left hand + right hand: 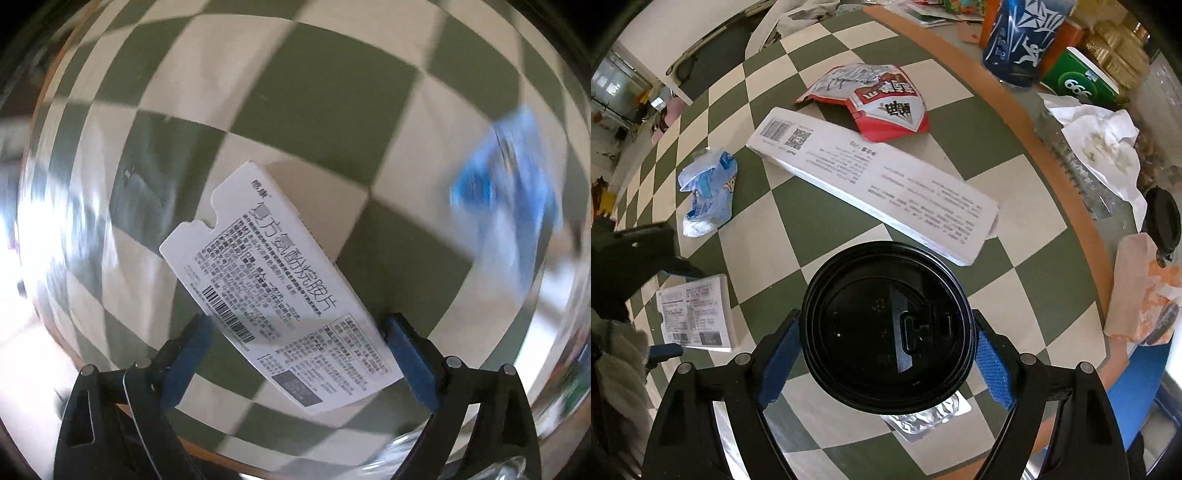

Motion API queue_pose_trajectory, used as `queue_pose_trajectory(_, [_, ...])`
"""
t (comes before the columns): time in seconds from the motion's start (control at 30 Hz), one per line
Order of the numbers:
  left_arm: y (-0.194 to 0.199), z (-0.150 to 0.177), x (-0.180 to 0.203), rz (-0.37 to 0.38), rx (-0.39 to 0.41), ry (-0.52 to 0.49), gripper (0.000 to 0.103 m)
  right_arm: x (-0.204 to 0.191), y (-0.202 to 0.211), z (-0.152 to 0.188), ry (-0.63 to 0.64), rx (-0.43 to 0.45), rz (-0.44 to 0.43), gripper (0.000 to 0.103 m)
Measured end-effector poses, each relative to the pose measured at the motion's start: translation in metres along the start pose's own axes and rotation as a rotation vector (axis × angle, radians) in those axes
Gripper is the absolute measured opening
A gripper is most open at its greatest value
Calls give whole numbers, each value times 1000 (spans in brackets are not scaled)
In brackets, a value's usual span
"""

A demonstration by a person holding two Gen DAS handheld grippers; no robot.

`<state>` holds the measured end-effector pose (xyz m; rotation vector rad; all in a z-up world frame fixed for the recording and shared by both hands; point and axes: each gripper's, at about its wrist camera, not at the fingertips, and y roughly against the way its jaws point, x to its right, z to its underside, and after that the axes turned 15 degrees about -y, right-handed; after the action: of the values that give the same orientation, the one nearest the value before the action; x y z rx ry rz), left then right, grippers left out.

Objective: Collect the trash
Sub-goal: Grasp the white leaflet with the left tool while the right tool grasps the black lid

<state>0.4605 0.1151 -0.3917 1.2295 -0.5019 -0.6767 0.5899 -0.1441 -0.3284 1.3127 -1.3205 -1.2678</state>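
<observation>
Keep right gripper (886, 358) clamped wide on the lidded cup (886, 332) at 6 o'clock, upright against spills. Square left gripper (297, 350) on the medicine box (273, 280), skewed 11-to-5 o'clock; cannot tell whether pads press.

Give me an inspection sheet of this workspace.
Surface: checked tablecloth, green and white.
Job's things: medicine box, lidded cup, long white box, red snack bag, blue wrapper, foil blister.
Clutter: blue can, green box, crumpled paper at the far edge.
Grippers: left gripper clamps the medicine box; right gripper clamps the lidded cup.
Cables: nothing seen.
Surroundings: room beyond, too blurred to detail.
</observation>
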Motion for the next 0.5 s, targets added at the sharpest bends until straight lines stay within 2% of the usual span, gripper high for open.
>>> queue_pose_trajectory(0.13, [-13,28,1,-36,8,-268,96,5,2,8,2,-12,-19,87])
queue_pose_trajectory(0.2, [-19,42,-8,-50,9,-337,97,9,2,15,7,-23,-27,87])
queue_pose_trajectory(0.27, [-22,52,-28,-42,11,-344,97,11,-1,19,12,-34,-29,87])
queue_pose_trajectory(0.33, [-25,61,-54,-23,11,-311,96,13,-4,23,13,-53,-36,87])
queue_pose_trajectory(0.43, [-28,71,-88,40,9,-206,95,10,-7,28,16,-69,-46,87])
queue_pose_trajectory(0.5, [-27,74,-101,89,42,-147,95,5,-7,31,26,-68,-54,87])
